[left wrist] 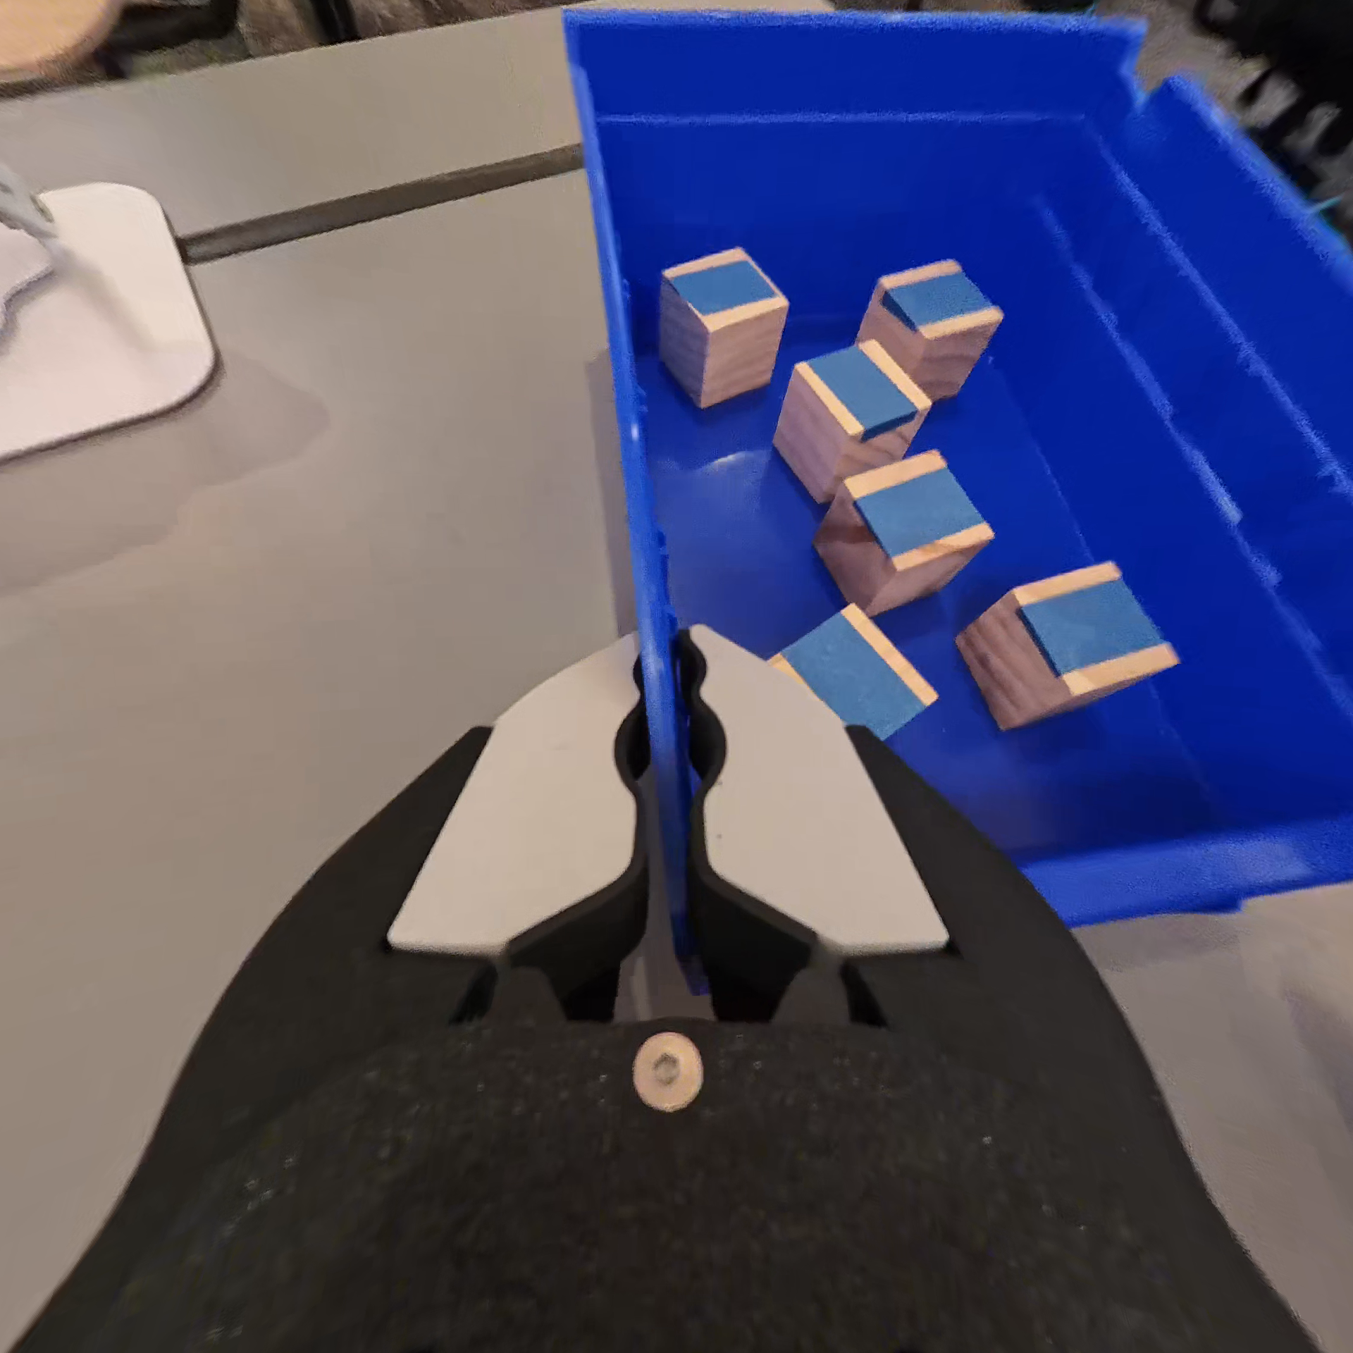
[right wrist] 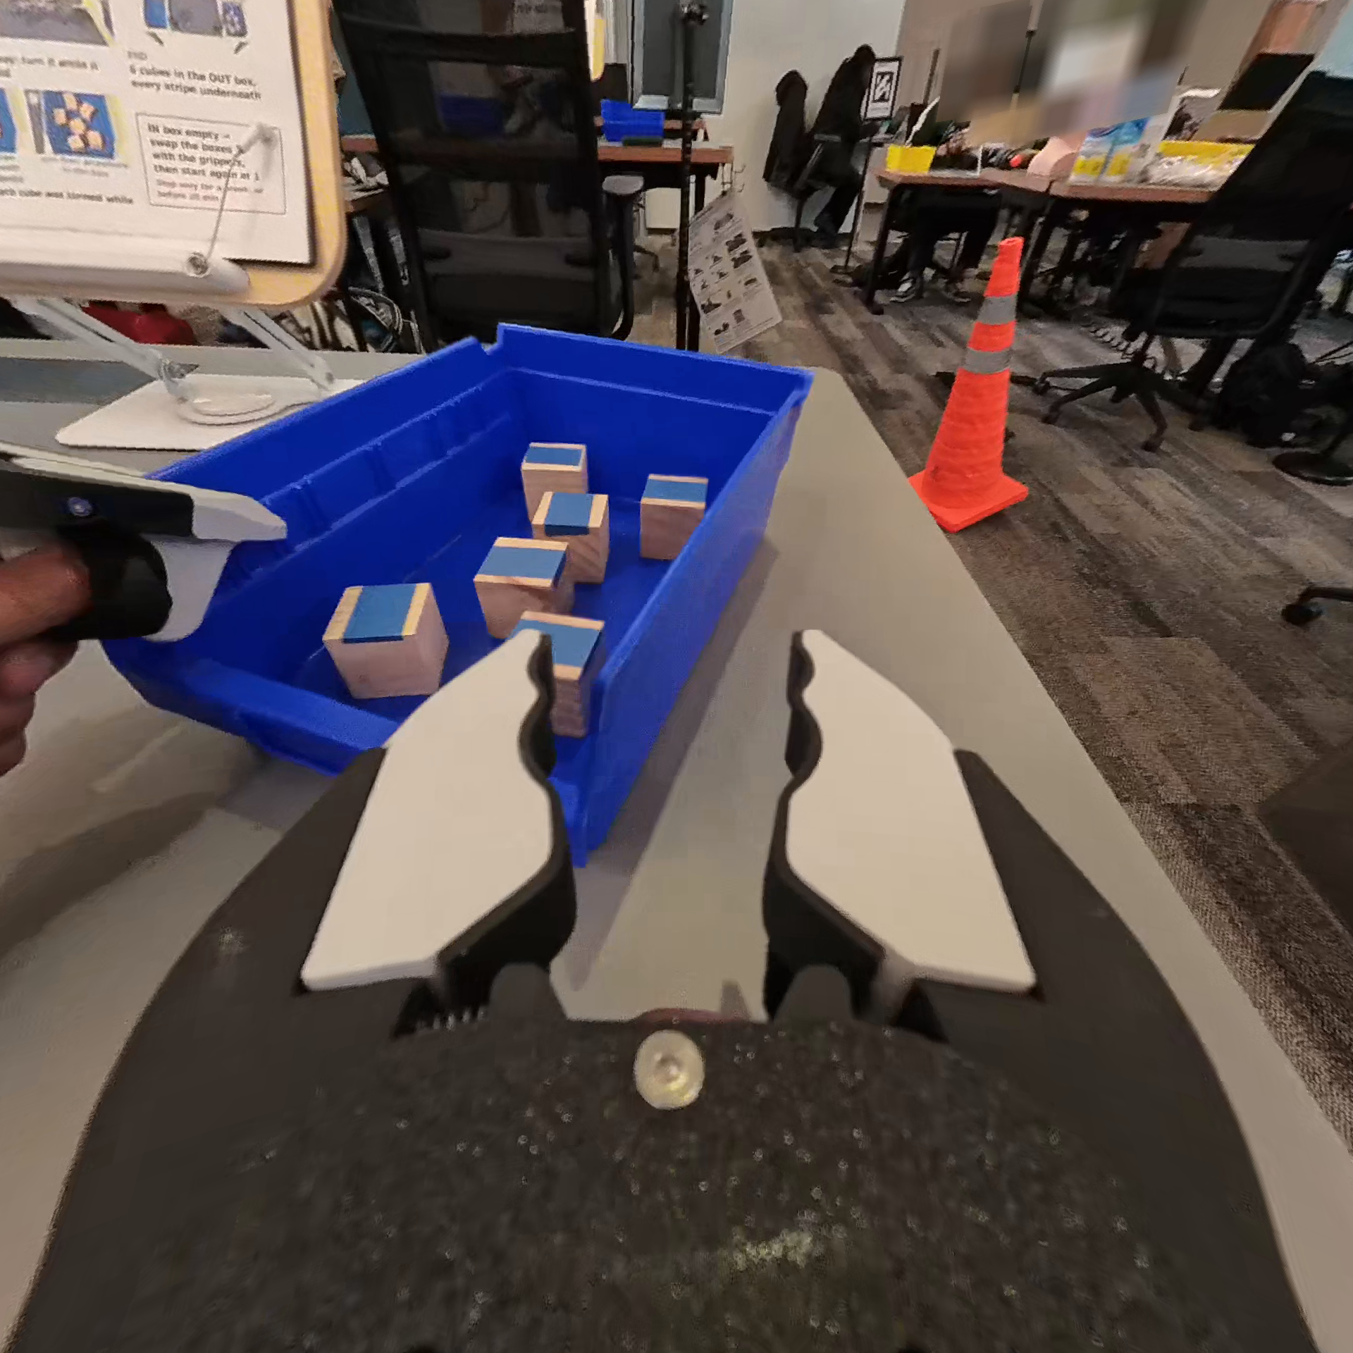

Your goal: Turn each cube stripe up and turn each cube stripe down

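Note:
A blue bin (left wrist: 805, 183) stands on the grey table (left wrist: 293, 586). Several wooden cubes lie in it, each with its blue stripe up, such as one (left wrist: 721, 322) at the far left and one (left wrist: 1069, 644) at the near right. My left gripper (left wrist: 665, 644) is shut on the bin's left wall. It also shows in the right wrist view (right wrist: 220, 527), clamped on that wall of the bin (right wrist: 659, 410). My right gripper (right wrist: 668, 637) is open and empty. The bin's right wall stands between its fingers without touching them. A cube (right wrist: 564, 659) lies just beyond its left finger.
A white stand base (right wrist: 183, 417) carrying an instruction board (right wrist: 146, 132) stands on the table behind the bin. The table's right edge runs close to the bin. An orange cone (right wrist: 974, 410) and office chairs stand on the floor beyond.

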Motion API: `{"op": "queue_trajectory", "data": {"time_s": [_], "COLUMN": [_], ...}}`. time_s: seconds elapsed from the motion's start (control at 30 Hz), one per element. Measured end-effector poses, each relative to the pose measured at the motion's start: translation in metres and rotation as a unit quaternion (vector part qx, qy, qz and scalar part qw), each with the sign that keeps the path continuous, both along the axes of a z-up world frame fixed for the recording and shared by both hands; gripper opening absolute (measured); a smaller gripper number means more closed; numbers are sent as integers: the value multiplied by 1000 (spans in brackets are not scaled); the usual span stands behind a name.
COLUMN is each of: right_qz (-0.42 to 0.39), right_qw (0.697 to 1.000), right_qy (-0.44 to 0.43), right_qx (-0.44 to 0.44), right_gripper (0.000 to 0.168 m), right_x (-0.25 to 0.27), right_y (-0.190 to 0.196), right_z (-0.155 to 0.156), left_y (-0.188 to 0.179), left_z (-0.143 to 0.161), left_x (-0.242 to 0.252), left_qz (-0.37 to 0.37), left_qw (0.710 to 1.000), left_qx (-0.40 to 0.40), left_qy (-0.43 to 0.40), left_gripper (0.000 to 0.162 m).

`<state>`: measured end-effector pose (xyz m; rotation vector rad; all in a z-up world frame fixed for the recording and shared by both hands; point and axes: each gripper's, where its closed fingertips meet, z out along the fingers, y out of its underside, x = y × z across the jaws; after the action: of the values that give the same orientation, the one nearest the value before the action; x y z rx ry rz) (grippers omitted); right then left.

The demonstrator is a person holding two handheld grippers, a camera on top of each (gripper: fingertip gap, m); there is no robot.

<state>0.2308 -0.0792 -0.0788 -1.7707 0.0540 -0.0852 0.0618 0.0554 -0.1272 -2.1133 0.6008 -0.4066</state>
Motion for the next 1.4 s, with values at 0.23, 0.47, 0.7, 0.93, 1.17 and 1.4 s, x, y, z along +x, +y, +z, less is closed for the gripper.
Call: {"op": "queue_trajectory", "data": {"time_s": [0.23, 0.47, 0.7, 0.93, 1.17, 1.4], "right_qz": [36, 50, 168, 211, 268, 314], "right_qw": [994, 991, 977, 969, 961, 943], "right_qy": [24, 83, 77, 53, 69, -25], "right_qx": [-105, -97, -110, -113, -26, 106], "right_gripper": [44, 9, 8, 10, 49, 75], "right_x": [-37, -98, -247, -306, -285, -283], "right_y": [27, 31, 63, 67, 40, -1], "right_z": [-54, -39, -40, -44, -30, 9], "left_y": [-15, -31, -47, -52, -93, -115], "left_z": [2, 17, 20, 5, 37, 66], "left_x": [-13, -102, -264, -321, -293, -438], "left_qz": [7, 72, 200, 230, 109, 171], "left_qw": [1000, 995, 975, 971, 987, 982], "left_qx": [19, 66, 81, 59, 13, 68], "left_qy": [4, 28, 51, 26, -115, -37], "left_gripper": [4, 4, 4, 6, 78, 91]}}
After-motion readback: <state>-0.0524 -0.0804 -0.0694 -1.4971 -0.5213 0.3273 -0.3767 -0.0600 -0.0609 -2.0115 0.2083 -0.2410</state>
